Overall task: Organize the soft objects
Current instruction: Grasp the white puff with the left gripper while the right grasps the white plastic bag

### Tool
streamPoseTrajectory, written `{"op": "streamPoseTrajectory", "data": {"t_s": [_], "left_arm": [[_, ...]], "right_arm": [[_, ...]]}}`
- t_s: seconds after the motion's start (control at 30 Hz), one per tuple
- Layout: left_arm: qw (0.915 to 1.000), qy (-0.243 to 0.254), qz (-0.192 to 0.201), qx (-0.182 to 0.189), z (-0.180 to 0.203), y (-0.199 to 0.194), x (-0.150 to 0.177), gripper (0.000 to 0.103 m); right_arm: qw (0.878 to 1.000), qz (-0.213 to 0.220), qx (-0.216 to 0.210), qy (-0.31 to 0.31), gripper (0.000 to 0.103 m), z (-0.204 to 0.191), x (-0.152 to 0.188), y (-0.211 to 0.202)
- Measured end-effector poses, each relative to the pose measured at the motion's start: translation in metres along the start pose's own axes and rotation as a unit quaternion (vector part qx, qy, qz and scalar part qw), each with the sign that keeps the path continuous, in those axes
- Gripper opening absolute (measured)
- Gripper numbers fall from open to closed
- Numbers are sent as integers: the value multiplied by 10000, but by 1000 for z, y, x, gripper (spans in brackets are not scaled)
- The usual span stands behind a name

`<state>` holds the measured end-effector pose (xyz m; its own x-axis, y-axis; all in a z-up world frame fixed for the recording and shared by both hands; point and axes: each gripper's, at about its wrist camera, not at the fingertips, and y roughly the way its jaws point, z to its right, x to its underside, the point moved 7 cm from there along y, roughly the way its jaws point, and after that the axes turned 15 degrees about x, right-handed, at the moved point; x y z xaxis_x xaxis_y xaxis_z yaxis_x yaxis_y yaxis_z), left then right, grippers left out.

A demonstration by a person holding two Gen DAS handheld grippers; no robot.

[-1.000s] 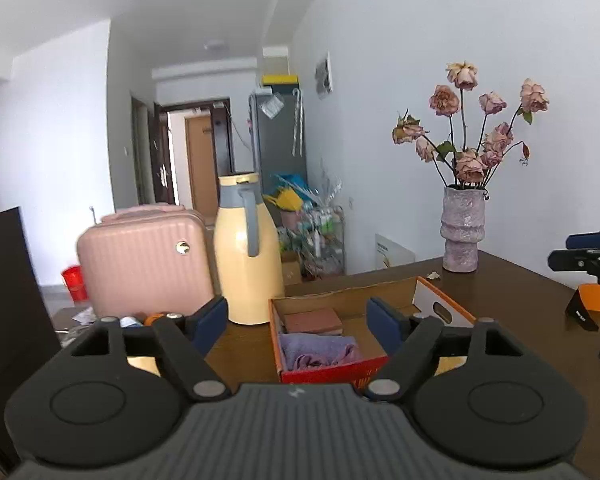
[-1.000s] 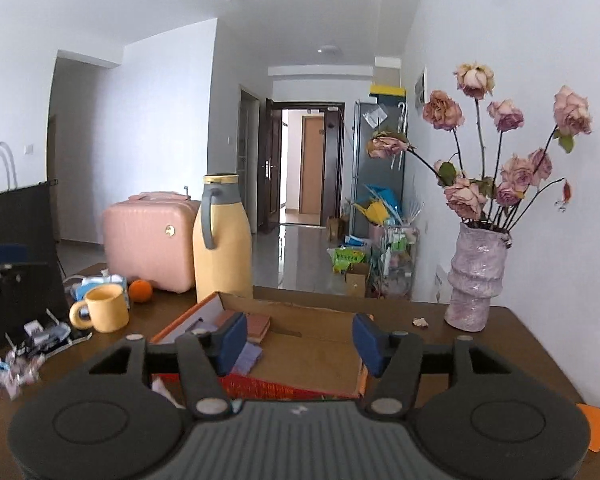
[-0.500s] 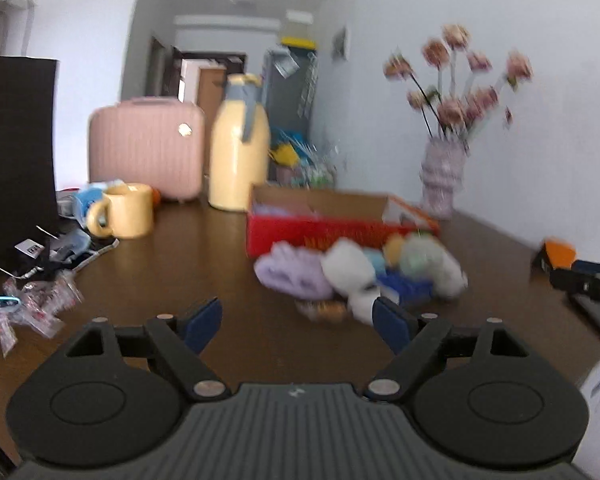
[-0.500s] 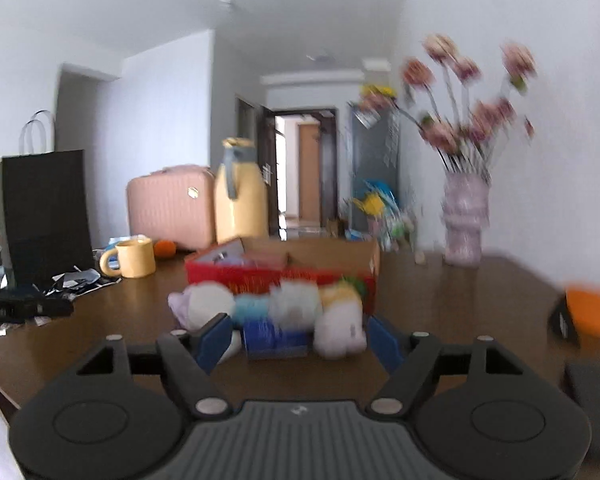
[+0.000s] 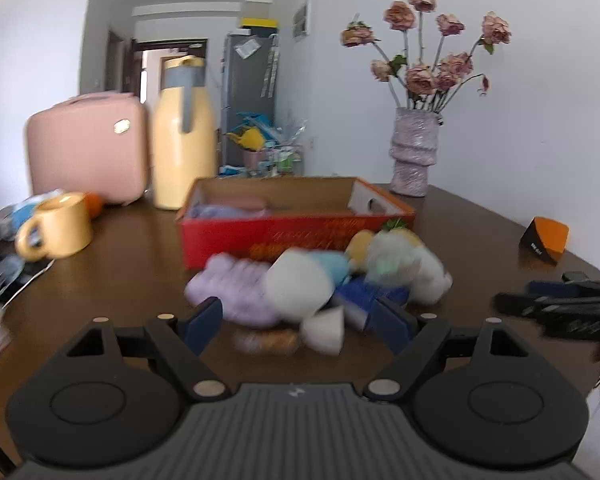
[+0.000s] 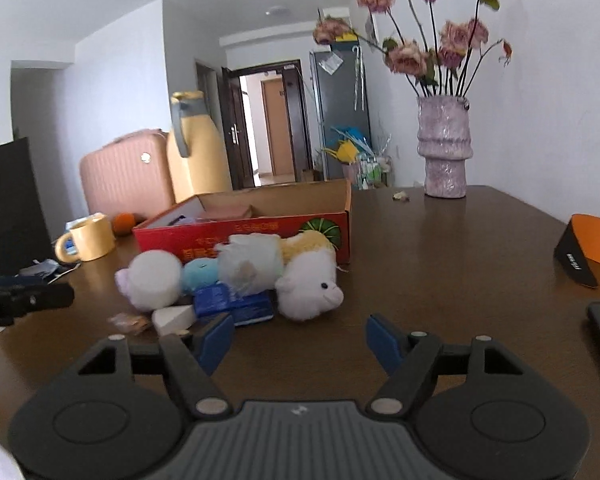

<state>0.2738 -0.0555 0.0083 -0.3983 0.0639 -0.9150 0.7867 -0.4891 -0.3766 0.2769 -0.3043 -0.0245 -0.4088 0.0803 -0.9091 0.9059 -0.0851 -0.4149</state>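
Left gripper [image 5: 298,320]: jaws spread wide, nothing between them, held low over the table [image 5: 112,264], facing the toy pile.
Right gripper [image 6: 300,340]: jaws apart, empty, just short of the pile.
Soft objects: white pig plush [image 6: 310,286], white pompom [image 6: 156,280], teal plush [image 6: 202,274], yellow plush [image 6: 306,242], lilac plush [image 5: 240,292]; heaped on the table, touching, directly before the red cardboard box [image 6: 260,232].
Box contents: folded pink and purple cloth, partly hidden.
Surroundings: yellow mug [image 6: 90,238], vase of dried roses [image 6: 444,146].
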Motion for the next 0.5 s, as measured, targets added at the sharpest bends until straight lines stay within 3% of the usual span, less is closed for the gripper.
{"op": "streamPoseTrajectory", "data": {"t_s": [0.1, 0.17, 0.27, 0.4, 0.5], "left_arm": [[9999, 62, 52, 148, 6, 31, -27, 77], [9990, -54, 98, 436, 11, 56, -47, 75], [9979, -52, -98, 640, 17, 103, -64, 63], [9972, -84, -645, 358, 13, 156, -63, 63], [9979, -182, -499, 358, 6, 152, -65, 74]], "right_arm": [[9998, -170, 29, -37, 66, -5, -12, 37], [9995, -277, 52, -119, 65, -11, -18, 62], [9989, -372, 93, -287, 64, -20, -26, 94], [9971, -573, 75, -505, 61, -29, -24, 121], [9976, -495, 133, -463, 63, -19, -23, 117]]}}
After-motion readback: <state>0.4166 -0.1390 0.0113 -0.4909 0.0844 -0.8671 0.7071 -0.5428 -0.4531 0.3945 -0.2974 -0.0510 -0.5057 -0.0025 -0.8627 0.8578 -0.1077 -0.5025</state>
